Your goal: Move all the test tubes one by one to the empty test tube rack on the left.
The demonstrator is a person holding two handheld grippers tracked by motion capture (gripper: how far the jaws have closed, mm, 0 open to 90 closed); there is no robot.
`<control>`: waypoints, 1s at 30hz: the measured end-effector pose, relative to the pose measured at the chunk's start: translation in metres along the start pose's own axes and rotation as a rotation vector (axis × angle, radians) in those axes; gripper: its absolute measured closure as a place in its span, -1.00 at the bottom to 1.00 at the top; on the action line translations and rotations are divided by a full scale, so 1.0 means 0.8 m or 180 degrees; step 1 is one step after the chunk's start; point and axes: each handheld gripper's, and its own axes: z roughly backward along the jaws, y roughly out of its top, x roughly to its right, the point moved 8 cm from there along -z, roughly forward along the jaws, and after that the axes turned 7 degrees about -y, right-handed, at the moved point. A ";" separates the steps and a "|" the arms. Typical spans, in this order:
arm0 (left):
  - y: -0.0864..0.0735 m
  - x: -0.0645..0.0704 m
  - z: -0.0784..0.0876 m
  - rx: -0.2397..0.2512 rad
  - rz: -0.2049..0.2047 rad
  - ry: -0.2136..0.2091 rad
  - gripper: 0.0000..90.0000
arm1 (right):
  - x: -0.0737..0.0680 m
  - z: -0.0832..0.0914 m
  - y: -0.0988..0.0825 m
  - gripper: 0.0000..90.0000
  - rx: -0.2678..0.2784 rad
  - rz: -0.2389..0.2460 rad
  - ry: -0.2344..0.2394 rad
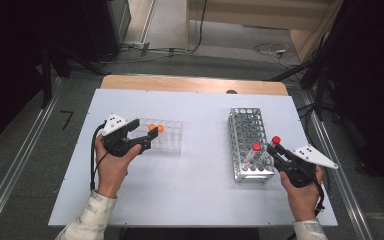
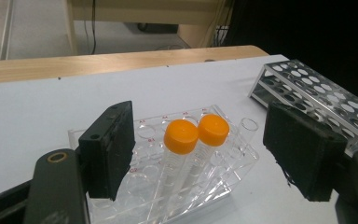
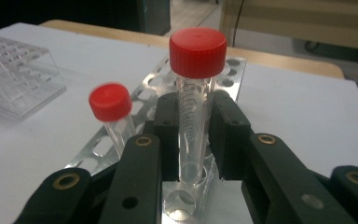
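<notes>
Right gripper (image 3: 193, 140) is pinching a red-capped tube (image 3: 196, 98) over the near end of the metal rack (image 1: 250, 145), beside a second red-capped tube (image 3: 112, 116) standing there. Left gripper (image 2: 200, 158) is hanging spread around two orange-capped tubes (image 2: 189, 144) in the clear rack (image 2: 168, 186), left of the metal rack. We are judging a tilted lift could knock the neighbour. The held tube's tip is sitting hidden behind the jaws.

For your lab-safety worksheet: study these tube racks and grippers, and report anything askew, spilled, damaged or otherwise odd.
Nothing is spilled or broken. The two orange-capped tubes lean in the clear rack rather than standing upright. One red-capped tube is clamped in the right gripper at the metal rack; another stands beside it.
</notes>
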 end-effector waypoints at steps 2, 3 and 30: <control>0.000 0.000 0.000 0.0008 0.0003 -0.0003 -0.43 | -0.001 0.008 0.009 0.58 0.0064 -0.0010 0.0008; 0.000 0.000 0.000 0.0009 0.0001 -0.0004 -0.43 | -0.001 0.012 0.013 0.58 0.0092 0.0000 0.0005; 0.001 0.001 0.002 0.0022 0.0013 -0.0016 -0.43 | -0.043 0.052 0.035 0.58 0.0163 0.0082 0.0301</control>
